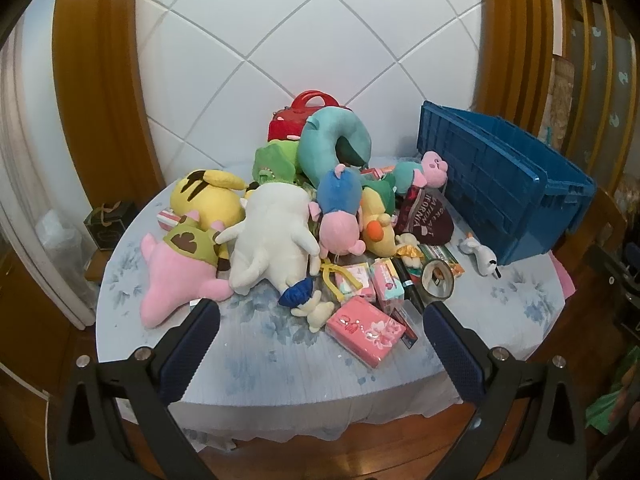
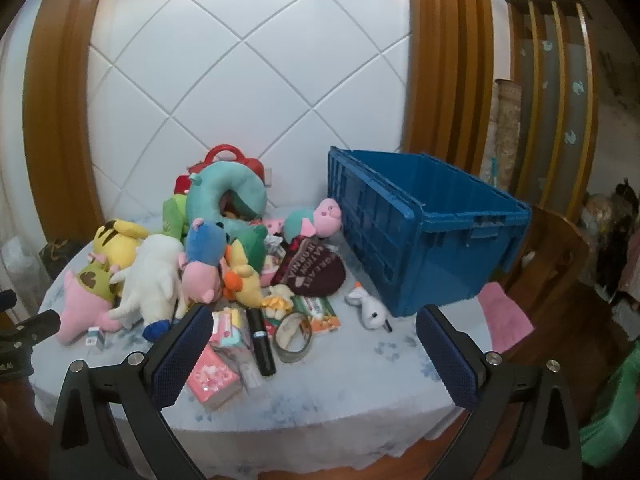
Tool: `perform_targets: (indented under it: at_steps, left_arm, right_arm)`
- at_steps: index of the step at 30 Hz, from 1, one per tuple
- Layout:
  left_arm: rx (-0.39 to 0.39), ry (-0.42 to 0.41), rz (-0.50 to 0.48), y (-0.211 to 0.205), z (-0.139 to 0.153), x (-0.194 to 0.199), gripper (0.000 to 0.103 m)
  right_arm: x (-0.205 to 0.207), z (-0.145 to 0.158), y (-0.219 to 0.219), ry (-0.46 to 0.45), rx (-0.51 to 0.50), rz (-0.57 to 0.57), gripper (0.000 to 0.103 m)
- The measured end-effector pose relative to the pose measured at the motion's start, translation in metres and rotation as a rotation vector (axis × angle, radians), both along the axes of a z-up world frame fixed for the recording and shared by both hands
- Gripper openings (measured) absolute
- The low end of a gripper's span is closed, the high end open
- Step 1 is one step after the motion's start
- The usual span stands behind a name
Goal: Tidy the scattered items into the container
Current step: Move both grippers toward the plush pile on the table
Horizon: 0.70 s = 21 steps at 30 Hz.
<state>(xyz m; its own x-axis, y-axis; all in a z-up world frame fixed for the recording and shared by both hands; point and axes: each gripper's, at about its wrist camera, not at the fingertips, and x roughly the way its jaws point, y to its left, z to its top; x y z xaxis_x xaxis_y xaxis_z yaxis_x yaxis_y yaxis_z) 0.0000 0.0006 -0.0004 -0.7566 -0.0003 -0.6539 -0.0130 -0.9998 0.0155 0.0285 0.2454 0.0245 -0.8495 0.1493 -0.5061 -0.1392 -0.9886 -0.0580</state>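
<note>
While both grippers, left gripper (image 1: 320, 344) and right gripper (image 2: 308, 348), hover released and empty at bottom frame, only the right view reveals the blue crate's (image 2: 436, 248) hollow interior, right of the plush pile (image 2: 168, 264).

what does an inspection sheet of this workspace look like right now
surface: round table with a pale blue floral cloth, mostly covered on its left half.
job's things: blue ribbed plastic crate stands at the right, nothing seen inside; heap of plush toys with a big white plush, teal neck pillow, pink tissue packet, clear tape roll.
clutter: pink cloth beside the crate.
grippers: left claw and right claw both open, holding nothing.
cables: nothing seen.
surroundings: white quilted wall panel, wooden frames.
</note>
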Motion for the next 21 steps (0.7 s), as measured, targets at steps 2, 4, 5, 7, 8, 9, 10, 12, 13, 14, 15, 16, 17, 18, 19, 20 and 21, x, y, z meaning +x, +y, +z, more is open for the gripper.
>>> perform_targets:
  at_steps: [2,4,5,7,8,9,10,12,13,14,15,16,17,18,19,20,21]
  left_arm:
    - [-0.005,-0.003,-0.001,0.001,-0.001,0.0,0.103]
    - [-0.007,-0.018,-0.006,0.005,-0.001,-0.005,0.103]
    - [-0.005,-0.025,-0.007,0.006,0.0,-0.008,0.103]
    - [0.033,-0.002,0.0,-0.007,-0.001,-0.002,0.103]
    - [0.026,-0.008,0.002,-0.006,-0.001,-0.003,0.103]
    - [0.024,-0.004,0.003,-0.006,-0.001,-0.003,0.103]
    - [0.021,-0.002,0.005,-0.006,0.0,-0.004,0.103]
    - [0.016,0.005,0.005,-0.006,-0.003,-0.001,0.103]
    - [0.014,0.008,0.004,-0.006,-0.004,0.0,0.103]
    - [0.011,0.008,0.004,-0.006,-0.004,0.0,0.103]
    - [0.01,0.008,0.003,-0.005,-0.005,0.0,0.103]
    - [0.009,0.006,0.004,-0.005,-0.005,0.0,0.103]
    - [0.008,0.004,0.005,-0.005,-0.005,-0.001,0.103]
    - [0.009,0.002,0.005,-0.005,-0.005,-0.001,0.103]
    - [0.009,0.002,0.006,-0.005,-0.005,-0.001,0.103]
    - [0.008,0.003,0.008,-0.005,-0.005,-0.001,0.103]
    - [0.009,0.003,0.009,-0.005,-0.005,-0.001,0.103]
  right_arm:
    - [0.0,0.0,0.0,-0.001,0.0,-0.001,0.103]
    - [-0.001,0.0,0.0,-0.001,0.001,-0.002,0.103]
    - [-0.001,0.0,-0.001,-0.001,0.001,-0.002,0.103]
    - [-0.002,0.0,-0.001,-0.002,0.001,-0.003,0.103]
    - [-0.002,0.0,-0.001,-0.002,0.002,-0.004,0.103]
    - [-0.002,0.0,-0.001,-0.002,0.002,-0.004,0.103]
    - [-0.002,0.0,-0.001,-0.003,0.002,-0.005,0.103]
    - [-0.003,0.0,-0.001,-0.003,0.003,-0.006,0.103]
    - [-0.003,0.0,-0.002,-0.003,0.003,-0.006,0.103]
    - [-0.003,0.0,-0.002,-0.004,0.003,-0.006,0.103]
    - [-0.004,0.0,-0.002,-0.004,0.003,-0.007,0.103]
    - [-0.004,0.0,-0.002,-0.004,0.003,-0.007,0.103]
    - [-0.004,0.0,-0.002,-0.005,0.004,-0.008,0.103]
    - [-0.004,0.0,-0.002,-0.005,0.004,-0.008,0.103]
    - [-0.004,-0.001,-0.002,-0.005,0.004,-0.009,0.103]
    - [-0.005,0.0,-0.002,-0.005,0.004,-0.009,0.103]
    - [-0.005,0.0,-0.002,-0.005,0.004,-0.01,0.103]
